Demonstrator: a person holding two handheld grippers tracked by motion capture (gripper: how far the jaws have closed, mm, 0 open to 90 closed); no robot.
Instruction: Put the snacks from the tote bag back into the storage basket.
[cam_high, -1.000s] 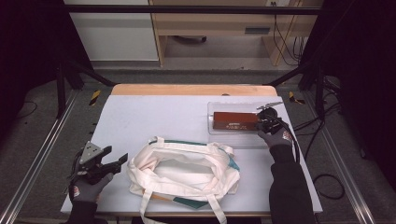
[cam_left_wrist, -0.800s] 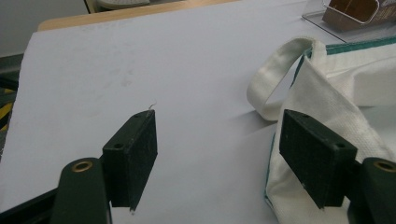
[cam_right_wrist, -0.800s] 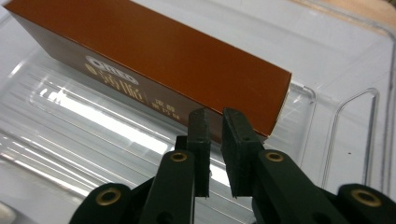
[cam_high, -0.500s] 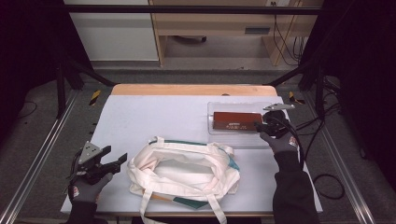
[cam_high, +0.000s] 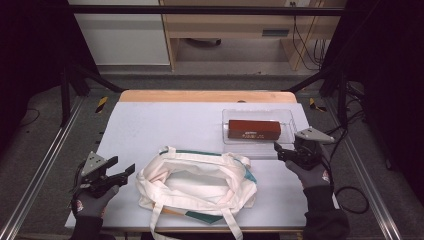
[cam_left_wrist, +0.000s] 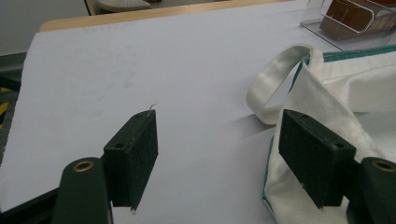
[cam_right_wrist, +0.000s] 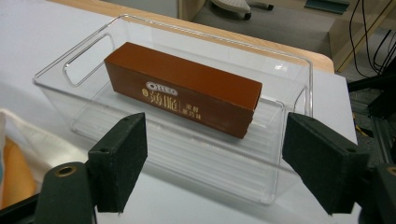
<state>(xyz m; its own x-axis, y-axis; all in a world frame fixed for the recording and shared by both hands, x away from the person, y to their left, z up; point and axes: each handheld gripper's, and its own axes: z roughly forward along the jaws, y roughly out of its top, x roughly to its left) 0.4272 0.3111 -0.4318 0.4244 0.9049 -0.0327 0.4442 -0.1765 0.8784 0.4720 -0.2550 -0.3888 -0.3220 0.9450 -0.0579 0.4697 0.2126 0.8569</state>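
Note:
A brown carton (cam_high: 253, 129) with white print lies flat inside a clear plastic bin (cam_high: 287, 116) at the right of the table. My right gripper (cam_high: 278, 151) hovers just off the bin's near right corner. Its jaws have just been opening and stand wide with nothing between them. In the right gripper view the carton (cam_right_wrist: 182, 88) lies beyond the right gripper (cam_right_wrist: 215, 154), behind the bin's near wall (cam_right_wrist: 187, 154). A white tote bag (cam_high: 197, 182) with teal trim lies open at the front centre. My left gripper (cam_high: 124, 166) is open just left of the bag (cam_left_wrist: 336, 88), empty (cam_left_wrist: 217, 154).
The pale tabletop (cam_high: 165, 120) has a wooden strip along its far edge. Metal rails run down both sides of the table. Cables trail on the floor at the right. A bag handle loop (cam_left_wrist: 275, 88) lies on the table ahead of the left jaws.
The right gripper was shut at the carton's right end. It has since opened and drawn back toward the near right; the carton stays in the bin. The left gripper has kept still.

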